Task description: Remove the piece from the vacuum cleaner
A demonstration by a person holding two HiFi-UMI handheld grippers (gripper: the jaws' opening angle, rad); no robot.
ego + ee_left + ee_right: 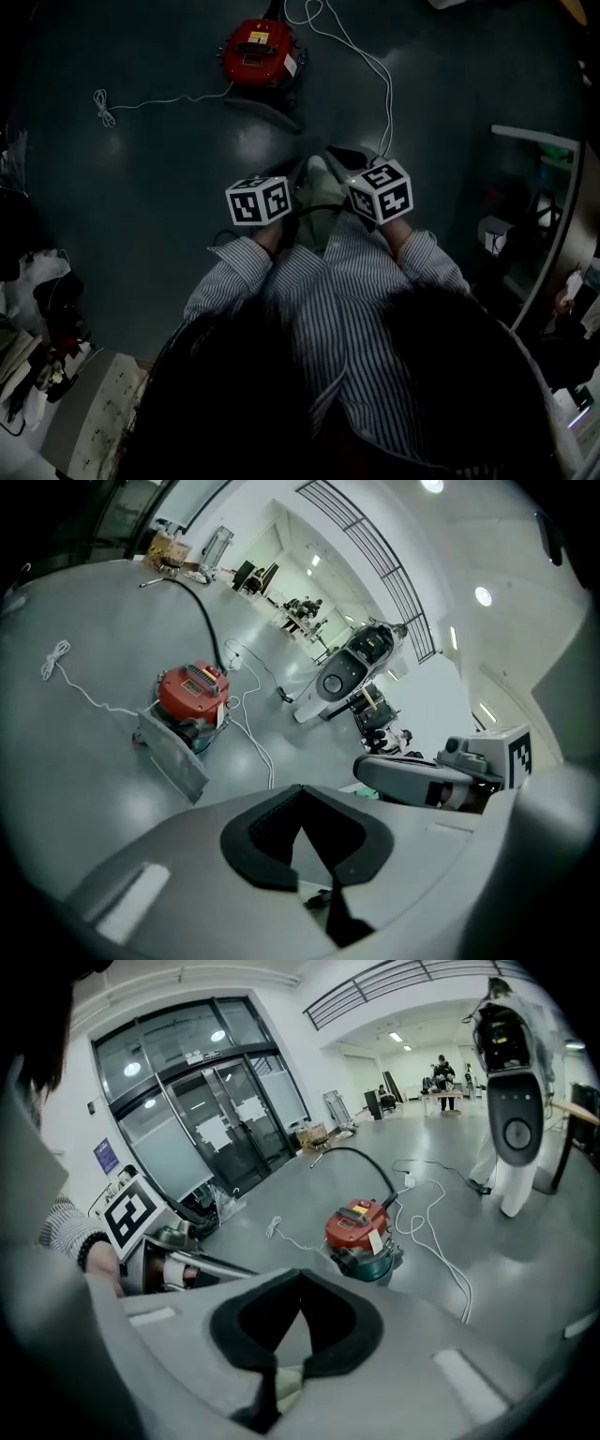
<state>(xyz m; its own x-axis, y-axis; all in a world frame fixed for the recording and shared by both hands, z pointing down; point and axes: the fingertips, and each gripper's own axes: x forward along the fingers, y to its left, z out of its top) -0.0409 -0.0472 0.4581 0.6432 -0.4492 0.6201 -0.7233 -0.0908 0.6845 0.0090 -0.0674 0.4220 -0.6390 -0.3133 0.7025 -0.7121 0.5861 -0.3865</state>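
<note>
The red vacuum cleaner stands on the grey floor well ahead of me, out of reach of both grippers. It shows as a red drum in the left gripper view, with a flat grey plate leaning against its front. The right gripper view shows the vacuum cleaner with a teal underside. I hold both grippers close to my body, side by side. The left gripper is shut and empty. Its marker cube faces up. The right gripper looks shut and empty too, under its cube.
A white cable runs from the vacuum toward my right hand, and a thin cord lies to the left. A black hose arcs behind the vacuum. A white machine stands at the right; shelving and clutter flank me.
</note>
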